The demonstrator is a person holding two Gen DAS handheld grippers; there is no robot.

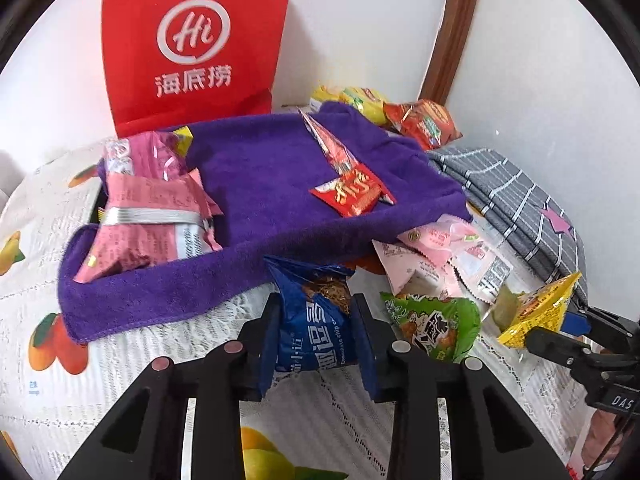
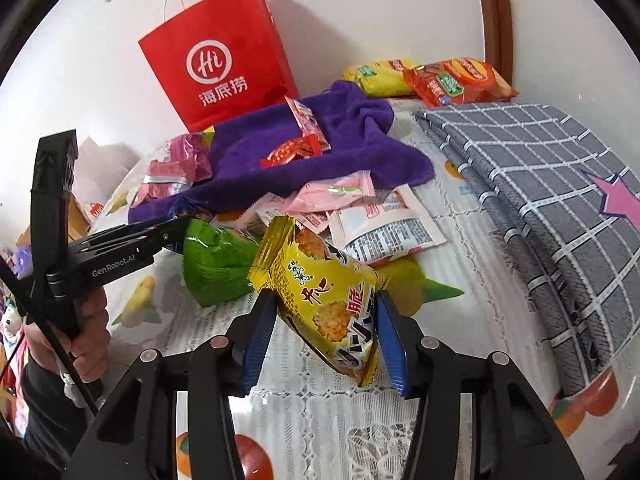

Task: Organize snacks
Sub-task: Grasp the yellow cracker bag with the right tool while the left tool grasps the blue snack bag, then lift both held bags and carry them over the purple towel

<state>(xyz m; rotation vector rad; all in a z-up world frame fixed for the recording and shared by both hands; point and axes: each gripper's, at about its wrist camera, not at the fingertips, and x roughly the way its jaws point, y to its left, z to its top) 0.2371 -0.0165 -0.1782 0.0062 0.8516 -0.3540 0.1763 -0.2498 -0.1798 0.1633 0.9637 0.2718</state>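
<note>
My left gripper (image 1: 316,304) is shut on a blue chocolate chip snack pack (image 1: 316,320), held just in front of the purple towel (image 1: 256,184). On the towel lie pink snack packs (image 1: 148,208) at its left and red packets (image 1: 352,192) at its middle. My right gripper (image 2: 326,300) is shut on a yellow rice cracker pack (image 2: 324,296) above the tablecloth; it also shows at the right edge of the left wrist view (image 1: 536,312). A green pack (image 1: 436,324) and pale pink packets (image 1: 444,260) lie loose between the grippers.
A red paper bag (image 1: 192,40) stands against the wall behind the towel. Yellow and red snack bags (image 2: 424,76) lie at the back. A folded grey checked cloth (image 2: 540,184) covers the right side. The fruit-print lace tablecloth (image 2: 320,412) lies underneath.
</note>
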